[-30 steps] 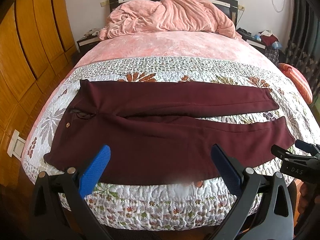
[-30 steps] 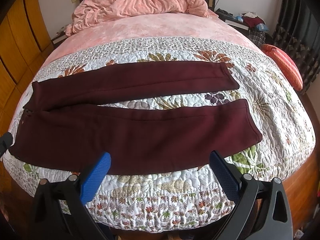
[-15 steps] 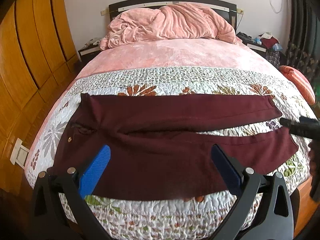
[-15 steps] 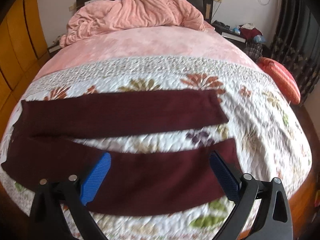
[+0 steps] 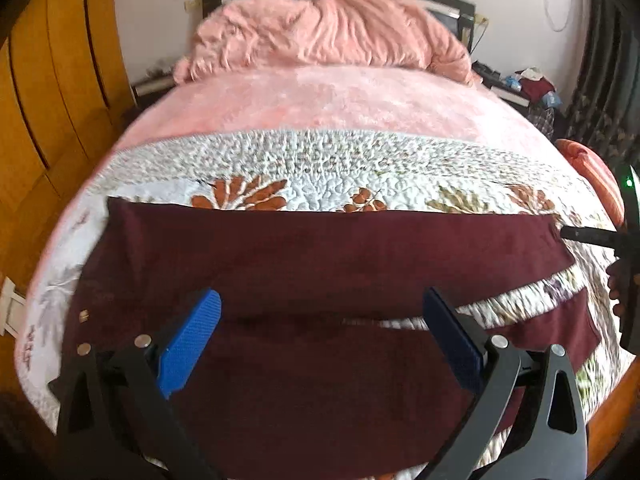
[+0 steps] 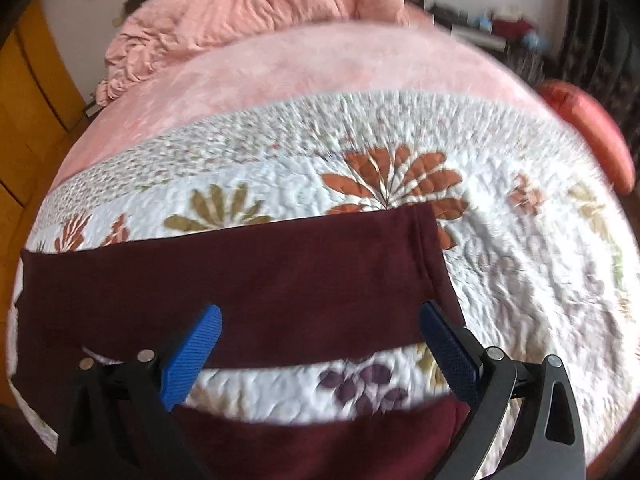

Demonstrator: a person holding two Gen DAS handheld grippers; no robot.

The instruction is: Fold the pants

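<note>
Dark maroon pants (image 5: 320,264) lie flat across the floral quilt, waist at the left, two legs running right. My left gripper (image 5: 320,320) is open and empty, low over the crotch and upper legs. My right gripper (image 6: 320,332) is open and empty, over the far leg (image 6: 240,280) close to its cuff (image 6: 428,252). The near leg (image 6: 320,448) shows at the bottom of the right wrist view. The right gripper also shows at the right edge of the left wrist view (image 5: 592,236), by the far leg's cuff.
The floral quilt (image 5: 320,168) covers the bed's near half, a pink sheet (image 5: 328,100) and a heaped pink blanket (image 5: 328,32) lie beyond. Wooden wardrobe (image 5: 48,80) at left. An orange-red cushion (image 6: 588,128) sits off the bed's right side. Cluttered nightstand (image 5: 528,84) at back right.
Both grippers have moved forward and down over the bed, closer to the pants. The right gripper has gone from over the near leg to over the far leg's cuff end.
</note>
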